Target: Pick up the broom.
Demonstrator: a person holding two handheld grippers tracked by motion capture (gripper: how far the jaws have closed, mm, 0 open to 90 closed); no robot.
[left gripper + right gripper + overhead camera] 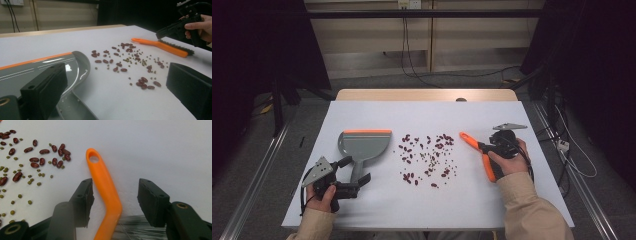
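Note:
A grey dustpan (364, 142) with an orange lip lies at the left of the white table, its handle toward the person. My left gripper (354, 169) stands open astride that handle, and the pan's bowl (37, 67) lies just ahead of the left jaw. Red beans and small green beans (427, 155) are scattered mid-table. At the right lies an orange-handled brush (472, 142) with dark bristles. My right gripper (116, 186) has the brush handle (105, 182) between its jaws; the left pad is at the handle, the right pad stands off it, so it is open.
The white sheet (512, 200) covers the table, whose wooden far edge (427, 94) shows behind it. Cables run over the floor beyond the table and at the right. Bare sheet lies in front of the beans (125, 62) and along the far side.

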